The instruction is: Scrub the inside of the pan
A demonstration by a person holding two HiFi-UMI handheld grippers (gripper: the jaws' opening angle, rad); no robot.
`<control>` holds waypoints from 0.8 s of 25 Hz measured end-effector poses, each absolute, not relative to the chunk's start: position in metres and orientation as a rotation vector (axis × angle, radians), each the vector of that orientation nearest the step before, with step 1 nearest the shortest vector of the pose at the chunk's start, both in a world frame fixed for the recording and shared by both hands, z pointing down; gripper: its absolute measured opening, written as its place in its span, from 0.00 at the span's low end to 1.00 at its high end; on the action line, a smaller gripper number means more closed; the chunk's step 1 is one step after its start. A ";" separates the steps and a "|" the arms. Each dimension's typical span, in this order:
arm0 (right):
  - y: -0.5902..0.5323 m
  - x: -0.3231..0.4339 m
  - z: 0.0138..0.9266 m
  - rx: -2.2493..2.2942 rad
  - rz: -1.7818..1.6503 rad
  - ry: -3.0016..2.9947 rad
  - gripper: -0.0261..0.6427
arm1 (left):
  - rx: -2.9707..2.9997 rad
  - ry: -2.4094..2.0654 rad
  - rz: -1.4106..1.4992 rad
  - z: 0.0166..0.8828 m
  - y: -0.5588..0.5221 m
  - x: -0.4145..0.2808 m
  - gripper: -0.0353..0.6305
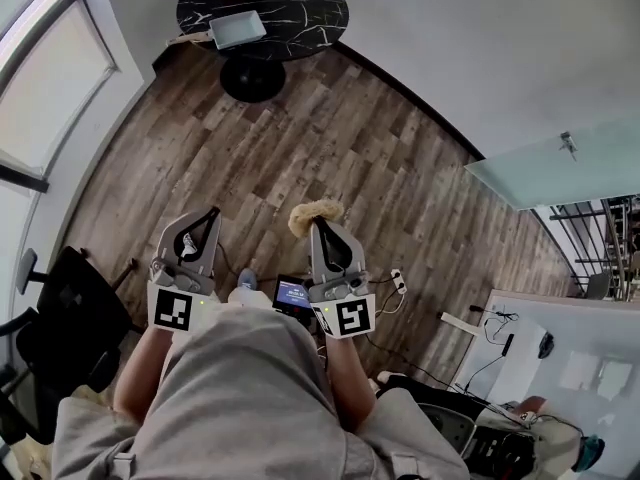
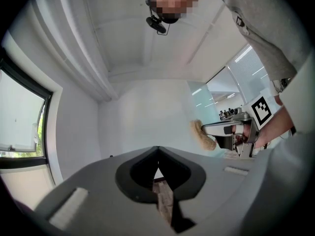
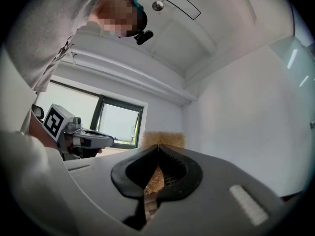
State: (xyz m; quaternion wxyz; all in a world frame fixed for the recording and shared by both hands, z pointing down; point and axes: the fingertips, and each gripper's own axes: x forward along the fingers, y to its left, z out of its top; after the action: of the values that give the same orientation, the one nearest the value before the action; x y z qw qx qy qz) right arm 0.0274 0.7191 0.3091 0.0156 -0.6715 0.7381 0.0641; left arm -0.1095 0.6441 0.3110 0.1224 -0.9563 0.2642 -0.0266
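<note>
While the person stands on the grey-brown wood-plank floor [image 1: 330, 148], both tools are held level in front of the body, side by side and apart. The left gripper [image 1: 211, 211] has its jaws pressed together with nothing between them. The right gripper [image 1: 316, 224] is clamped on a tan fibrous scrubbing pad [image 1: 316, 214], which sticks out past the jaw tips. In the head view, the shallow pale grey rectangular pan [image 1: 238, 29] sits at 12 o'clock, well apart from both grippers. It rests near the edge of a round black marble-patterned table [image 1: 300, 13] on a single dark pedestal foot, close to the white wall [image 1: 480, 38]. A large window [image 1: 50, 78] runs along the room from 9 to 11 o'clock. A black office chair [image 1: 60, 318] stands at 8 o'clock. A pale frosted glass panel [image 1: 560, 168] shows at 3 o'clock. A white desk [image 1: 540, 358] with dark cables lies at 4 o'clock. On the floor at 6 o'clock, between the two grippers, is a small dark device with a lit screen [image 1: 292, 293], and a white power strip [image 1: 399, 282] lies just to its right.
</note>
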 end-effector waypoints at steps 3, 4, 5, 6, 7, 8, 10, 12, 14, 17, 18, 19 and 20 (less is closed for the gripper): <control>0.738 0.035 0.309 -2.091 0.222 2.297 0.07 | -2.833 0.829 -0.130 0.324 0.664 -0.107 0.05; 0.741 0.036 0.310 -2.089 0.223 2.303 0.07 | -2.831 0.831 -0.133 0.324 0.668 -0.106 0.05; 0.742 0.036 0.311 -2.085 0.226 2.313 0.07 | -2.817 0.824 -0.126 0.322 0.672 -0.105 0.05; 0.743 0.035 0.311 -2.085 0.233 2.321 0.07 | -2.802 0.815 -0.117 0.320 0.676 -0.105 0.05; 0.744 0.033 0.312 -2.089 0.242 2.320 0.06 | -2.808 0.822 -0.126 0.321 0.678 -0.107 0.05; 0.744 0.032 0.311 -2.092 0.248 2.312 0.06 | -2.828 0.843 -0.153 0.325 0.680 -0.110 0.05; 0.742 0.031 0.310 -2.091 0.248 2.294 0.06 | -2.824 0.858 -0.181 0.327 0.679 -0.115 0.05; 0.739 0.031 0.309 -2.083 0.253 2.290 0.07 | -2.812 0.869 -0.188 0.327 0.676 -0.118 0.05; 0.739 0.029 0.311 -2.075 0.256 2.309 0.06 | -2.820 0.894 -0.204 0.331 0.675 -0.120 0.05; 0.739 0.031 0.312 -2.068 0.262 2.320 0.06 | -2.821 0.900 -0.202 0.334 0.675 -0.117 0.05; 0.738 0.032 0.311 -2.069 0.256 2.314 0.07 | -2.826 0.901 -0.202 0.334 0.675 -0.116 0.05; 0.737 0.034 0.311 -2.072 0.249 2.312 0.07 | -2.832 0.902 -0.205 0.335 0.675 -0.114 0.05; 0.736 0.035 0.310 -2.075 0.244 2.314 0.06 | -2.838 0.904 -0.209 0.335 0.674 -0.113 0.05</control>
State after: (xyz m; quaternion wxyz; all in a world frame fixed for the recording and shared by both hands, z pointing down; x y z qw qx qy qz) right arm 0.0348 0.7359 0.3099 0.0122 -0.6655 0.7421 0.0784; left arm -0.1133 0.6740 0.3349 0.0775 -0.9476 0.3019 -0.0699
